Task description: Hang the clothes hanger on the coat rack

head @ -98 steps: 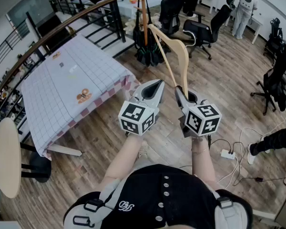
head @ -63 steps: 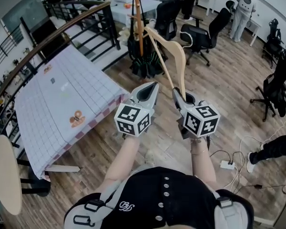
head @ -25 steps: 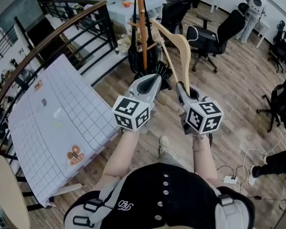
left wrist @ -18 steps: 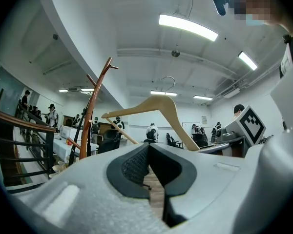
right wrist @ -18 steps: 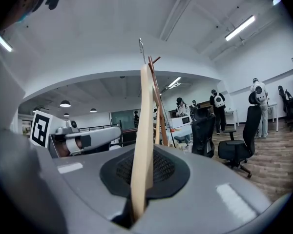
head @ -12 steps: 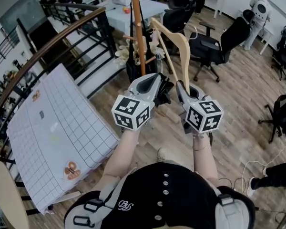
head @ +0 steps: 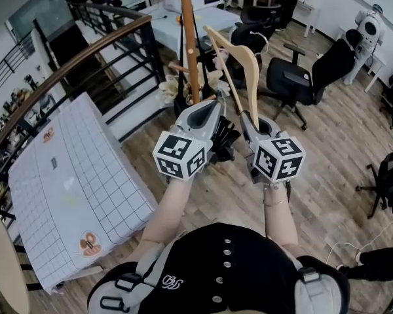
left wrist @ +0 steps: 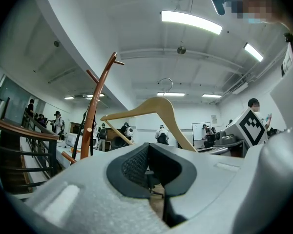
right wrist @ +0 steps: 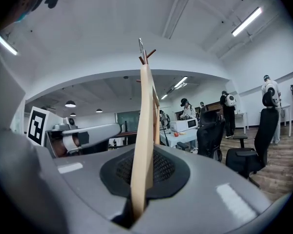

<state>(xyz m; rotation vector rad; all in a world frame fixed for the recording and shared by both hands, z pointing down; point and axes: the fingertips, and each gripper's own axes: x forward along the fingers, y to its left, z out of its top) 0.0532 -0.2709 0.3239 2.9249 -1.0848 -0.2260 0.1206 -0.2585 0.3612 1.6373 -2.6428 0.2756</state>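
Carrying stage, I'd say. The hanger (head: 251, 87) isn't on the coat rack (head: 190, 51) yet. The right gripper (head: 250, 124) has its fingers pinched on the lower end of one wooden arm, so the hanger stands up from it toward the top middle of the head view with its hook end highest. The left gripper (head: 209, 110) sits just beside it, fingers pressed together on nothing. In the left gripper view the rack's pole stands left of centre and the hanger is just right of it, with a gap between them, so no contact.

Next move, my guess: lift the hanger and bring its metal hook (left wrist: 165, 82) over one of the pegs (left wrist: 116, 58) near the top of the pole, then let the right fingers open once it's bearing its own weight. The pegs look to be above where the hook sits now, so it needs height. The hook's open side also has to face the peg, which may need a bit of wrist turn.

Compared with the earlier head view: the rack has come a lot closer and now stands right above the left gripper. The checkered table (head: 85, 169) has slid from the middle left down toward the lower left corner, and the railing (head: 72, 54) fills more of the upper left. The grip on the hanger looks unchanged.
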